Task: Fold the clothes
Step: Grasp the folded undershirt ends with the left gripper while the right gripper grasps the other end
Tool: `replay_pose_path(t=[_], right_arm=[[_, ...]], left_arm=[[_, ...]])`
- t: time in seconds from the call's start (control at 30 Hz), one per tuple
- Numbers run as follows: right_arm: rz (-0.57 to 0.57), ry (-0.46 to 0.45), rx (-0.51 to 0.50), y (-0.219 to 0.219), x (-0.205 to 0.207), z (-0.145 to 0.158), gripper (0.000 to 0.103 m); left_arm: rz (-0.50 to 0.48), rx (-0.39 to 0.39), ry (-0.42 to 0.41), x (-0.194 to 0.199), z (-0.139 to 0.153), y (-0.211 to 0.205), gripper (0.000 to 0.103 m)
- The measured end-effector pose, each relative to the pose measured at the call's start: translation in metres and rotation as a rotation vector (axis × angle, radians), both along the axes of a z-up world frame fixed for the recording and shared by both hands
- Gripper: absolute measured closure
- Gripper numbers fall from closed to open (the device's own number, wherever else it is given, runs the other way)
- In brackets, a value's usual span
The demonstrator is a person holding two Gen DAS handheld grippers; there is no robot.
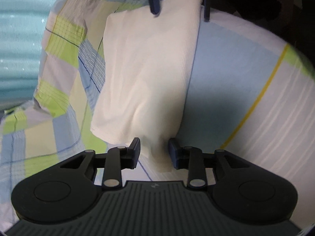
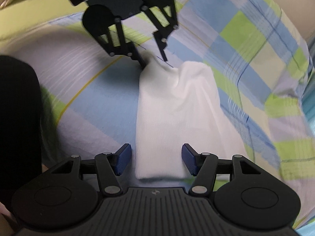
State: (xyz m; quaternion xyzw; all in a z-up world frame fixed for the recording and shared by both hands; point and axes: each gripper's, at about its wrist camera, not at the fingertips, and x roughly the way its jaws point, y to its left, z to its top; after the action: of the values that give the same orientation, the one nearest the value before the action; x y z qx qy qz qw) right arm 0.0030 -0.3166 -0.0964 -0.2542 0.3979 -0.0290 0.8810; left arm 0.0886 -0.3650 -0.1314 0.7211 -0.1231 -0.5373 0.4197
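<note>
As the two grippers face each other along it, the entry reads:

Item: white garment (image 2: 173, 118), a narrow folded strip lying on the checked bedsheet (image 2: 256, 45).
Long axis: runs straight from the right gripper (image 2: 156, 162) to the left gripper (image 2: 154, 58).
Left gripper: jaws partly closed, with a bunched, lifted end of the cloth between them; whether the pads actually press it, I cannot tell.
Right gripper: jaws spread, straddling the near flat end, with the pads clear of the cloth.
Nearer tool: each at its own end; the middle lies between them.
Stage, judged: strip either about to be doubled end to end or being set down.
</note>
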Motion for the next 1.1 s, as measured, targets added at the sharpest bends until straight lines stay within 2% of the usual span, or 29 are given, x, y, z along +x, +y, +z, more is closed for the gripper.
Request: replay_pose_path(t=[0.23,0.37,0.5,0.7,0.73,0.8,0.83,0.9,1.1], right_arm=[[0.063,0.014,-0.111,0.014,0.003,-0.010,0.049],[0.061,0.011,-0.158,0.014,0.004,-0.009,0.064],[0.042,0.007,-0.172,0.007,0.005,-0.008,0.065],[0.097,0.037,-0.236,0.015,0.007,-0.017,0.065],[0.098,0.039,-0.229,0.014,0.009,-0.016,0.068],[0.102,0.045,-0.217,0.010,0.010,-0.014,0.091],[0.105,0.047,-0.218,0.008,0.009,-0.012,0.095],[0.115,0.025,-0.239,-0.001,0.015,0.003,0.096],[0.146,-0.062,-0.315,-0.035,0.040,0.054,0.096]], left_arm=[[-0.069,-0.002,-0.029,-0.002,-0.005,0.009,0.078],[-0.110,0.008,-0.064,0.000,-0.008,0.011,0.078],[-0.138,-0.004,-0.100,0.000,-0.014,0.010,0.079],[-0.179,-0.025,-0.100,-0.008,-0.018,0.005,0.079],[-0.175,-0.024,-0.103,-0.008,-0.020,0.003,0.086],[-0.131,0.000,-0.092,-0.009,-0.020,-0.002,0.098],[-0.105,0.003,-0.083,-0.010,-0.019,-0.005,0.099],[-0.053,-0.008,-0.032,-0.011,-0.009,-0.007,0.099],[0.111,-0.157,0.153,0.007,0.041,-0.016,0.099]])
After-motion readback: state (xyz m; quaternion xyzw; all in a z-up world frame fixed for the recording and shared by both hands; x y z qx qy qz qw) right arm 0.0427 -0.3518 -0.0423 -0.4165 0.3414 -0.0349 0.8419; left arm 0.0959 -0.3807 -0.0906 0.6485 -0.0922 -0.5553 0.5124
